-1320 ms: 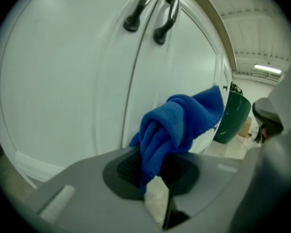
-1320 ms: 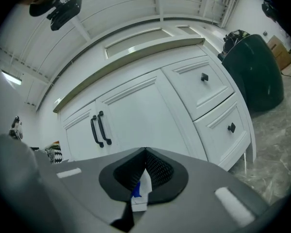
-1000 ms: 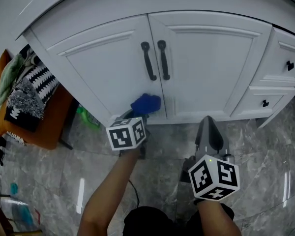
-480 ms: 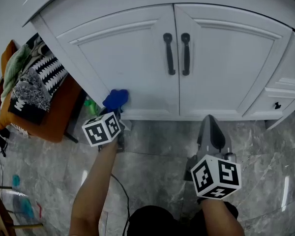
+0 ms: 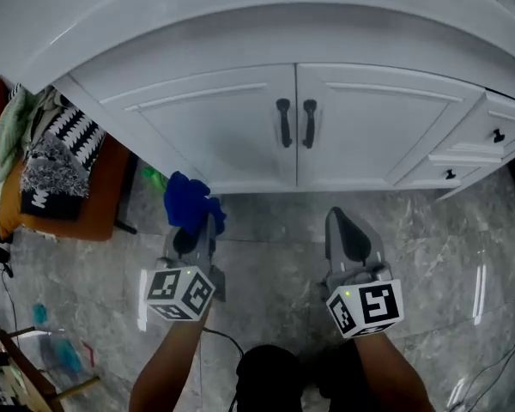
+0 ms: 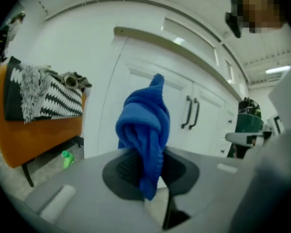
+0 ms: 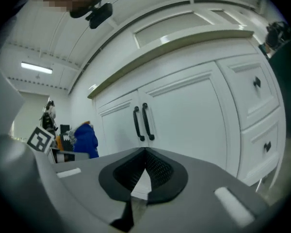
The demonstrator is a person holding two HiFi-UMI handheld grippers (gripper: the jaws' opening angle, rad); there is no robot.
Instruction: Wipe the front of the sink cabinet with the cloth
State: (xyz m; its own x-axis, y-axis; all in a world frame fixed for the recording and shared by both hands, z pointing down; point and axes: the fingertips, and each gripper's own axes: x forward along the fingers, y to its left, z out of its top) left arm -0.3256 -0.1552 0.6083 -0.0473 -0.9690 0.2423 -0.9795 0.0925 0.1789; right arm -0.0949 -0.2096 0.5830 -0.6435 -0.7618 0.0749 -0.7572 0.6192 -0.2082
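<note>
The white sink cabinet (image 5: 240, 131) has two doors with black handles (image 5: 295, 123) and small drawers (image 5: 476, 144) at the right. My left gripper (image 5: 193, 221) is shut on a bunched blue cloth (image 5: 189, 201), held off the cabinet above the floor by the lower left corner. In the left gripper view the cloth (image 6: 144, 125) stands up from the closed jaws of the left gripper (image 6: 146, 171), the cabinet (image 6: 150, 106) behind it. My right gripper (image 5: 345, 228) is shut and empty, pointing at the right door; the right gripper (image 7: 144, 171) faces the handles (image 7: 141, 122).
An orange seat (image 5: 77, 204) piled with patterned cloths (image 5: 47, 148) stands left of the cabinet. A green bottle (image 5: 154, 178) lies on the grey marble floor (image 5: 266, 256) near the cabinet's left corner. A cable runs over the floor at the right edge.
My left gripper drew the blue cloth back from the cabinet's lower left front and now holds it away from the door. The head view pulled back; the right gripper stays roughly in place.
</note>
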